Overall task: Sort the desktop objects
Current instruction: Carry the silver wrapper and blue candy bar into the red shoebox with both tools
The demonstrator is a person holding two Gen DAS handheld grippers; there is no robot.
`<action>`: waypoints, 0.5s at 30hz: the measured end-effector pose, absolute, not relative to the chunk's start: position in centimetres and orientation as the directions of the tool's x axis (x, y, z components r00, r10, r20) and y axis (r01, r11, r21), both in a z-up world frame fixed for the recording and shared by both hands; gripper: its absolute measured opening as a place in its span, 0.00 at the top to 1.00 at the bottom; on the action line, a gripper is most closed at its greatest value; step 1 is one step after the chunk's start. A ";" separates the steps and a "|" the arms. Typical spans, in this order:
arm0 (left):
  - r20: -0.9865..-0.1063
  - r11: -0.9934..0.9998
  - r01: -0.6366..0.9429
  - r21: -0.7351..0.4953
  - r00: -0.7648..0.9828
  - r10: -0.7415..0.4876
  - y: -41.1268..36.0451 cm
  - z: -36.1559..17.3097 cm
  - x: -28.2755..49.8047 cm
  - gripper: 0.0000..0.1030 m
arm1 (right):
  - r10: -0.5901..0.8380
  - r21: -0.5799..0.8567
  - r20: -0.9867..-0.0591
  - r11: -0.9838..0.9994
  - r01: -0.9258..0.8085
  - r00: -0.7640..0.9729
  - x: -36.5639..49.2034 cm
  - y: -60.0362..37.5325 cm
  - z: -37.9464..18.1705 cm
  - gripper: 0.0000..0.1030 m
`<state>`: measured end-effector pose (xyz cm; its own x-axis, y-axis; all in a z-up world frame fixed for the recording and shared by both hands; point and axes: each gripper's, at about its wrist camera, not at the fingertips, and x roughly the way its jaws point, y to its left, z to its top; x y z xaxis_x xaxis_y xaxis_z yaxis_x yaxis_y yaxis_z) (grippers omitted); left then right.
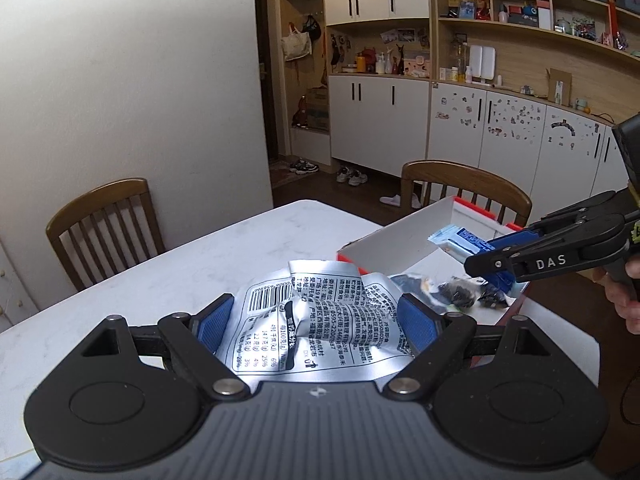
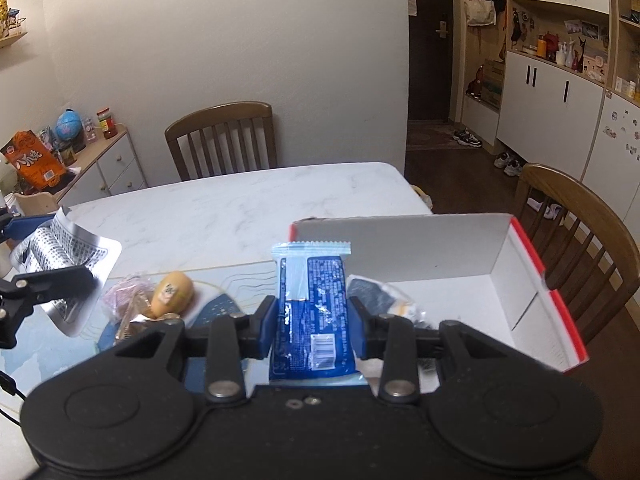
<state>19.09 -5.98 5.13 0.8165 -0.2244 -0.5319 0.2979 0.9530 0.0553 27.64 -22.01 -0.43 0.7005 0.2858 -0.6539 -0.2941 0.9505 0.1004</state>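
My left gripper (image 1: pixel 316 320) is shut on a crumpled silver snack bag (image 1: pixel 320 320) and holds it above the white table, beside the box. It also shows in the right wrist view (image 2: pixel 66 270) at far left. My right gripper (image 2: pixel 312 312) is shut on a blue snack packet (image 2: pixel 312 304) and holds it over the near left part of the white box with red edges (image 2: pixel 500 296). In the left wrist view the packet (image 1: pixel 460 240) and right gripper (image 1: pixel 496 264) hang over the box (image 1: pixel 384 248). Dark wrapped snacks (image 1: pixel 460 294) lie in the box.
A yellow egg-shaped snack (image 2: pixel 173 294) and a pinkish wrapped snack (image 2: pixel 124 300) lie on a blue patterned mat (image 2: pixel 224 308). Wooden chairs (image 2: pixel 224 140) stand around the marble table (image 2: pixel 240 204). A side cabinet with jars (image 2: pixel 80 148) stands at left.
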 end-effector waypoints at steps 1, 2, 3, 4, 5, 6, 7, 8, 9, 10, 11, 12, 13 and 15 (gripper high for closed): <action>-0.532 0.952 0.301 0.056 0.816 -0.227 -6.5 5.2 19.3 0.15 | 0.287 0.102 -0.653 0.950 -0.294 0.701 27.8 -22.4 -0.5 0.65; -0.531 0.950 0.306 0.056 0.815 -0.231 -6.9 5.2 19.5 0.15 | 0.289 0.104 -0.653 0.950 -0.294 0.700 28.0 -22.8 -0.5 0.65; -0.531 0.948 0.312 0.057 0.814 -0.236 -7.4 5.3 19.7 0.15 | 0.290 0.105 -0.653 0.950 -0.295 0.700 28.2 -23.1 -0.5 0.65; -0.530 0.947 0.317 0.059 0.814 -0.239 -7.9 5.3 19.9 0.15 | 0.291 0.106 -0.653 0.949 -0.296 0.700 28.4 -23.5 -0.5 0.65; -0.528 0.945 0.320 0.060 0.814 -0.242 -8.3 5.4 20.0 0.15 | 0.292 0.106 -0.653 0.949 -0.297 0.699 28.5 -23.8 -0.5 0.65; -0.527 0.945 0.323 0.058 0.813 -0.246 -8.8 5.4 20.3 0.15 | 0.292 0.105 -0.653 0.949 -0.298 0.699 28.7 -24.1 -0.5 0.65; -0.527 0.943 0.328 0.055 0.812 -0.251 -9.2 5.4 20.5 0.15 | 0.291 0.106 -0.655 0.949 -0.297 0.697 28.9 -24.5 -0.6 0.65; -0.526 0.942 0.332 0.050 0.810 -0.258 -9.6 5.4 20.6 0.15 | 0.291 0.108 -0.657 0.949 -0.296 0.695 29.1 -24.8 -0.6 0.65; -0.525 0.940 0.339 0.045 0.808 -0.267 -10.1 5.4 20.8 0.15 | 0.292 0.111 -0.660 0.949 -0.295 0.692 29.3 -25.2 -0.7 0.65; -0.526 0.937 0.347 0.041 0.805 -0.275 -10.5 5.4 21.0 0.15 | 0.290 0.111 -0.663 0.950 -0.292 0.690 29.5 -25.4 -0.8 0.65; -0.527 0.934 0.355 0.040 0.802 -0.282 -10.9 5.3 21.3 0.15 | 0.287 0.112 -0.666 0.951 -0.289 0.688 29.7 -25.8 -0.9 0.65; -0.528 0.931 0.362 0.040 0.799 -0.288 -11.3 5.2 21.6 0.15 | 0.286 0.114 -0.670 0.951 -0.286 0.685 29.9 -26.1 -1.0 0.65; -0.530 0.928 0.370 0.038 0.795 -0.295 -11.7 5.1 21.9 0.15 | 0.284 0.115 -0.673 0.952 -0.282 0.683 30.1 -26.4 -1.1 0.65; -0.537 0.922 0.387 0.029 0.784 -0.312 -12.5 4.8 22.4 0.15 | 0.277 0.111 -0.678 0.954 -0.277 0.681 30.4 -27.1 -1.2 0.65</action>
